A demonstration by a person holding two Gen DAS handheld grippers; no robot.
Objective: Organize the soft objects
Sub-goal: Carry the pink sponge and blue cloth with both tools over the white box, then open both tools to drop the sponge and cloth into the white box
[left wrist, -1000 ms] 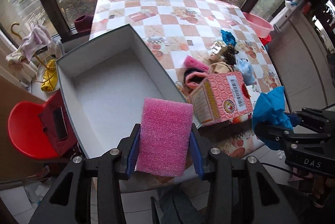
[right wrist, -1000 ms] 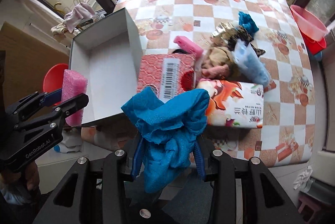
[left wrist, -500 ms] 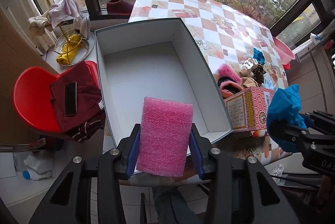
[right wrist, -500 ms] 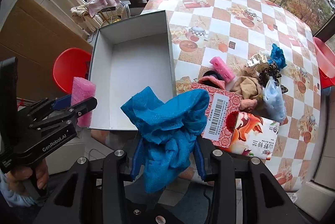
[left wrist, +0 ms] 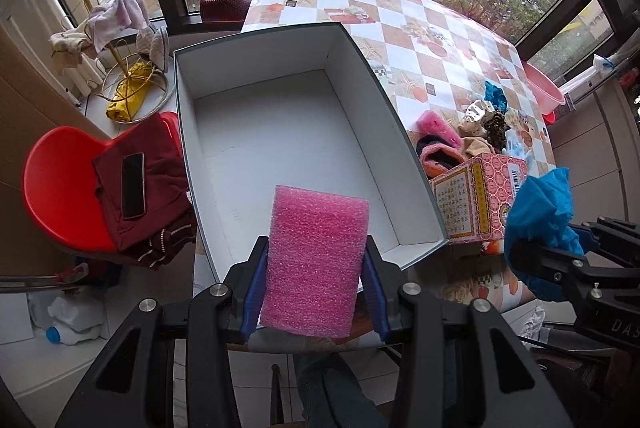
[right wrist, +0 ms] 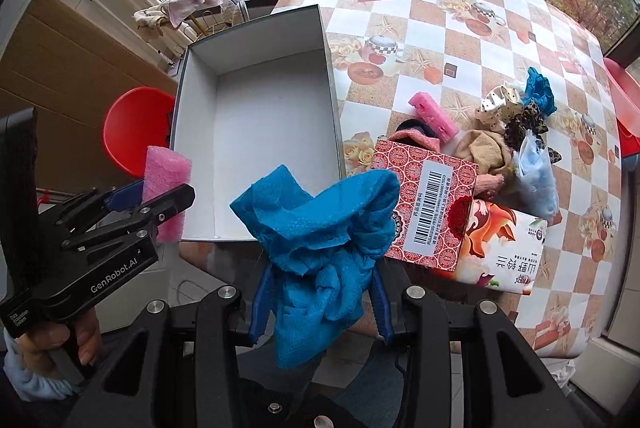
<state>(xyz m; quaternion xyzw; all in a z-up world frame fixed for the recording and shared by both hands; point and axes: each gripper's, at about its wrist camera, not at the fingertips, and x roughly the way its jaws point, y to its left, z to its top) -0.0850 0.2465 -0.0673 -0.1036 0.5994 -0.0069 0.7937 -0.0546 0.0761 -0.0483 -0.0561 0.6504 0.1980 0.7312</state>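
Both fisheye views look down and forward from above the table's (left wrist: 420, 40) near edge, toward the windows beyond its far edge. The left wrist view sits close over the near left corner, with the open box (left wrist: 280, 132) filling its centre. The right wrist view hangs further right, taking in the table (right wrist: 460, 28) more widely. They share the box (right wrist: 260, 132), the patterned cartons (right wrist: 424, 208) and each other's hand-held gripper.
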